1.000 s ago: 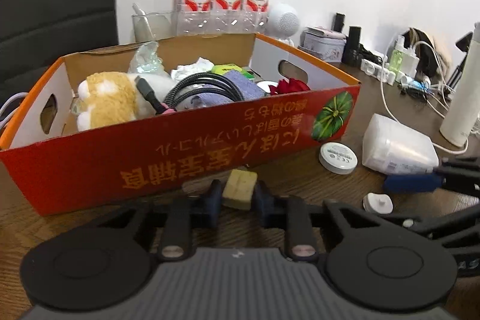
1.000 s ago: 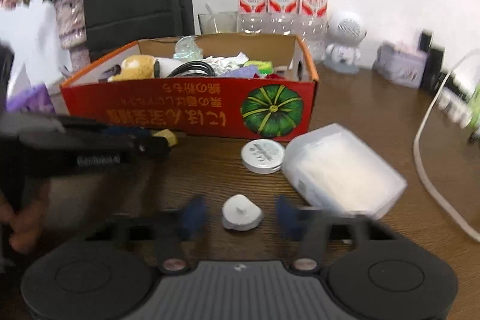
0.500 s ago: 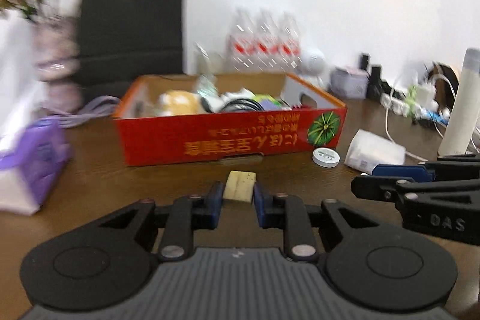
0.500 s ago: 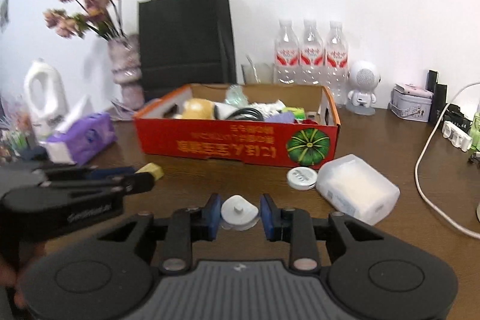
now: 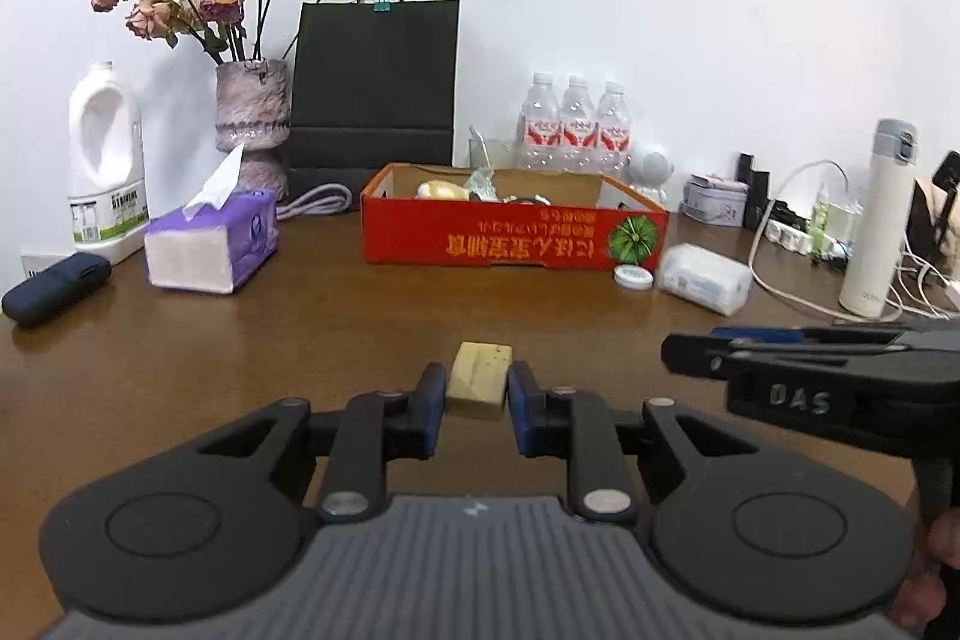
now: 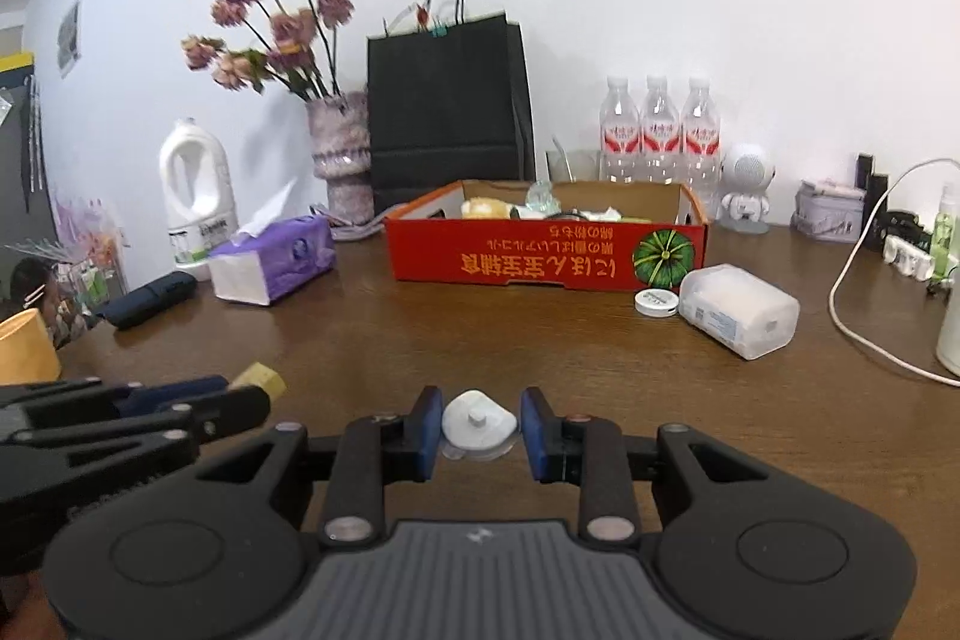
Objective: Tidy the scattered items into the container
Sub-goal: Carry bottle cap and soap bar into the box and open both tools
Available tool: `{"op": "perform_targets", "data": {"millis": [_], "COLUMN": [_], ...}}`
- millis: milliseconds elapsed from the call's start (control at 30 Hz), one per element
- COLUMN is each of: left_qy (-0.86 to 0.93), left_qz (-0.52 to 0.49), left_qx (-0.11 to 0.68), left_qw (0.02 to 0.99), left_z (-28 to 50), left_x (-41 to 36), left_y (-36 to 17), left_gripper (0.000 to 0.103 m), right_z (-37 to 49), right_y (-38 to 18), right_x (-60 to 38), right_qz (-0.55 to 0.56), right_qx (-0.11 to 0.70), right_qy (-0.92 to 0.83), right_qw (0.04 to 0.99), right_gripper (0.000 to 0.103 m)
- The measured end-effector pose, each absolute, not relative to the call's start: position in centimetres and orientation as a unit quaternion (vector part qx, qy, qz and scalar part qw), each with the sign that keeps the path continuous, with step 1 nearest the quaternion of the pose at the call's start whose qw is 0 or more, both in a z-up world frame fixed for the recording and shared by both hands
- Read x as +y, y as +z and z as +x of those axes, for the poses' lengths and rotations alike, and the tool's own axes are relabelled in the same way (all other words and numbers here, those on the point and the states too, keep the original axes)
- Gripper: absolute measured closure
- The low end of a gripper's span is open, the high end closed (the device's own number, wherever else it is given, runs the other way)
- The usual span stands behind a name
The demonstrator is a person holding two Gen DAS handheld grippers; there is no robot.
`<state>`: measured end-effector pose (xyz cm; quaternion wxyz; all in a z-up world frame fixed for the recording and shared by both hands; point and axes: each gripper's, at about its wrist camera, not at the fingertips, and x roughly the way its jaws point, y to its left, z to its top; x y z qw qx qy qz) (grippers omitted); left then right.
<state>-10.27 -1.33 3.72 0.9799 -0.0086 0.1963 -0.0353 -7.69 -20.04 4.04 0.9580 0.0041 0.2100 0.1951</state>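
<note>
Both grippers hold small items, well back from the red box.

The left gripper (image 5: 477,394) has its jaws clenched on a tan block (image 5: 478,379); the right gripper (image 6: 474,427) has its jaws closed against a white plug-shaped piece (image 6: 477,422). Both hover above the brown table (image 5: 336,322). Farther off, a round white lid (image 6: 656,303) and a clear plastic pack (image 6: 739,310) lie just beside the red box (image 6: 543,263), which already holds mixed items.

glossy wood table (image 5: 300,316), matt cardboard box (image 5: 510,244), smooth white plastic tub (image 6: 741,310)
</note>
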Motion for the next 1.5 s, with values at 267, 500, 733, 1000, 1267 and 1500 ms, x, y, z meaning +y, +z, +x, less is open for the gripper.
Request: {"op": "perform_targets", "data": {"millis": [267, 500, 733, 1000, 1267, 1500], "left_qy": [-0.042, -0.041, -0.031, -0.03, -0.045, -0.057], "left_qz": [-0.025, -0.044, -0.026, -0.033, -0.041, -0.045], "left_qx": [0.171, 0.157, 0.151, 0.272, 0.329, 0.388], "left_qw": [0.984, 0.986, 0.988, 0.961, 0.942, 0.919], "left_z": [-10.1, -5.1, 8.8, 25.1, 29.9, 33.0], "left_x": [-0.6, 0.4, 2.2, 3.7, 4.3, 4.0], "left_y": [4.9, 6.2, 10.4, 9.8, 8.5, 12.1], "left_gripper": [0.08, 0.08, 0.08, 0.08, 0.046, 0.02], "right_z": [-8.7, -4.2, 8.7, 26.7, 35.5, 38.1], "right_y": [5.4, 6.7, 11.6, 11.7, 7.5, 9.1], "right_x": [-20.3, -19.8, -19.8, -18.2, -16.2, -17.5], "right_qz": [0.0, -0.005, 0.034, 0.05, 0.055, 0.064], "right_qx": [0.171, 0.157, 0.159, 0.325, 0.463, 0.496], "right_qy": [0.19, 0.188, 0.205, 0.224, 0.213, 0.173], "right_qw": [0.967, 0.97, 0.965, 0.917, 0.859, 0.848], "right_gripper": [0.076, 0.076, 0.076, 0.076, 0.068, 0.047]}}
